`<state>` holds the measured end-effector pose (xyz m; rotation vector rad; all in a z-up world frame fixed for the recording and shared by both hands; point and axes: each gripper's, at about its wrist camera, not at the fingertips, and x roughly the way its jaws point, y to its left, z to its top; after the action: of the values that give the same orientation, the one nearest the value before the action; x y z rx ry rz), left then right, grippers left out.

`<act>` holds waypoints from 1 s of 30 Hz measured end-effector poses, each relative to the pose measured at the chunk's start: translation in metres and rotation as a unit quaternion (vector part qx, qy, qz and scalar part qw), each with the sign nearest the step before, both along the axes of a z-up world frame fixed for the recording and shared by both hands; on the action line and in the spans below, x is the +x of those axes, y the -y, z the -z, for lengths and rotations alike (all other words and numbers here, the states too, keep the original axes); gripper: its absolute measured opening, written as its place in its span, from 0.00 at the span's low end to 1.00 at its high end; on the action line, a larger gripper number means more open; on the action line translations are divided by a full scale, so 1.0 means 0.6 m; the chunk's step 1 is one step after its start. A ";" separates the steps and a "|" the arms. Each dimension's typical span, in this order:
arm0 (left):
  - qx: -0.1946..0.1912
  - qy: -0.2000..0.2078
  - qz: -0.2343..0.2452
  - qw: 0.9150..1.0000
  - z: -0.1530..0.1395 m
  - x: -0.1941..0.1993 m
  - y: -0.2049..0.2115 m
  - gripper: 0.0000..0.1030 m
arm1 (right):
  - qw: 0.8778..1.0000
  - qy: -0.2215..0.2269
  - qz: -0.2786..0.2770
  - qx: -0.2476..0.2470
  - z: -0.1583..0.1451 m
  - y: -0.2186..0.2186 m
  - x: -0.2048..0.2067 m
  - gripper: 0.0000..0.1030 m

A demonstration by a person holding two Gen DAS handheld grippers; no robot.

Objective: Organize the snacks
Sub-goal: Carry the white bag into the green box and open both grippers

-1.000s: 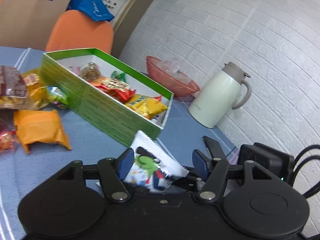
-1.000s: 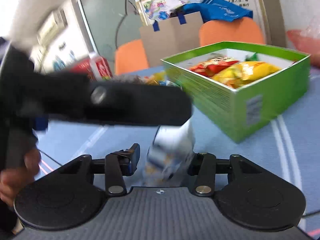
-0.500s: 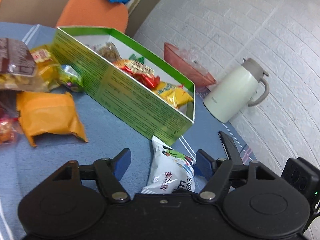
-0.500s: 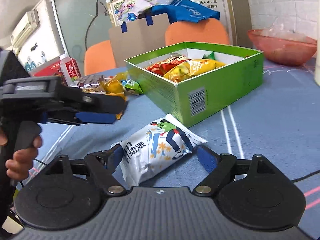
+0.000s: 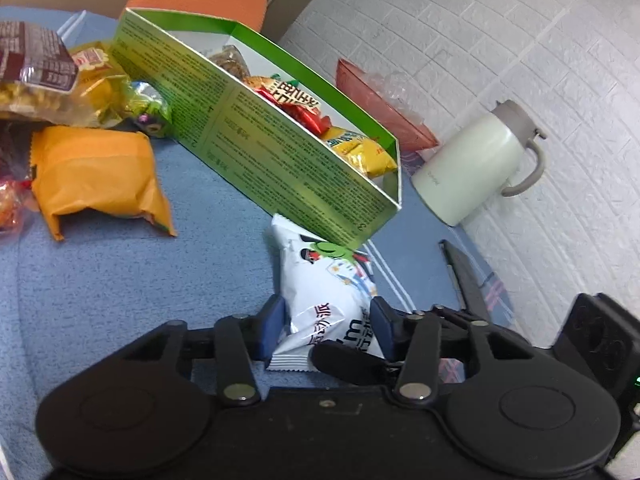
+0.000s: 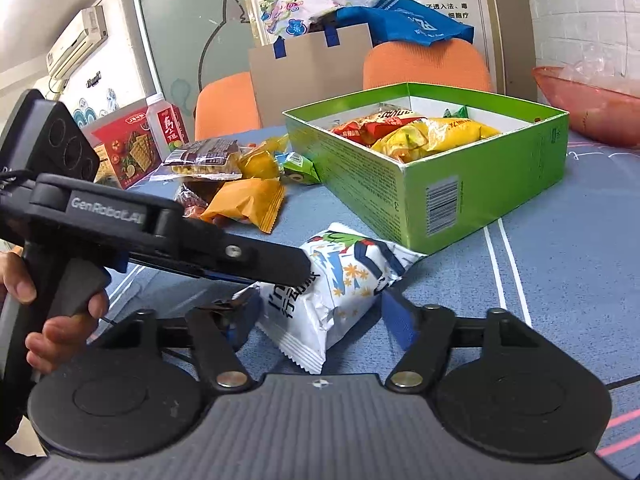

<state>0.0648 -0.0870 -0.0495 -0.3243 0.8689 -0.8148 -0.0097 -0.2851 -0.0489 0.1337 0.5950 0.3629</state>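
— Low in the frame's centre, where's the white snack packet [image 5: 326, 304]?
— On the blue worktop [image 5: 120, 280], just before the green box [image 5: 280, 152].
— Left hand-held gripper [image 5: 326, 326]?
— Just closed, clenched on the packet.
— Right hand-held gripper [image 6: 320, 320]?
— Jaws spread, narrowing lately, straddling the packet; released.

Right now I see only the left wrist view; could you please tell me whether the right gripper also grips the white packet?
Observer: No. The right gripper straddles the white packet. Its jaws have just been closing, but no pad visibly presses it.
Operator: What stands beyond the snack pile?
Observer: A red cracker box with a bottle beside it.
Operator: Is anything printed on the green box at its near end?
Observer: Yes, a barcode.
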 end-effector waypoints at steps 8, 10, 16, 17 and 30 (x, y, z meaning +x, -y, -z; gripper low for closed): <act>-0.009 0.056 -0.013 0.998 -0.056 -0.037 -0.013 0.59 | 0.999 0.035 -0.008 -0.014 -0.034 -0.014 -0.024 0.75; -0.011 0.083 -0.011 0.996 -0.081 -0.039 -0.009 0.59 | 0.998 0.061 -0.009 -0.020 -0.053 -0.017 -0.032 0.75; -0.022 0.126 -0.006 0.992 -0.132 0.006 0.029 0.59 | 0.992 0.121 0.009 -0.020 -0.097 0.006 -0.006 0.74; -0.023 0.128 -0.005 0.991 -0.137 0.017 0.038 0.60 | 0.991 0.129 0.014 -0.021 -0.102 0.011 0.003 0.74; -0.031 0.112 0.017 0.993 -0.132 0.157 0.157 0.59 | 0.986 0.137 0.089 -0.016 -0.101 0.107 0.118 0.72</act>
<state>0.1592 -0.1814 0.0298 -0.2663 0.6414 -0.8926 0.0608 -0.3494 0.0115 0.1030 0.3129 0.1931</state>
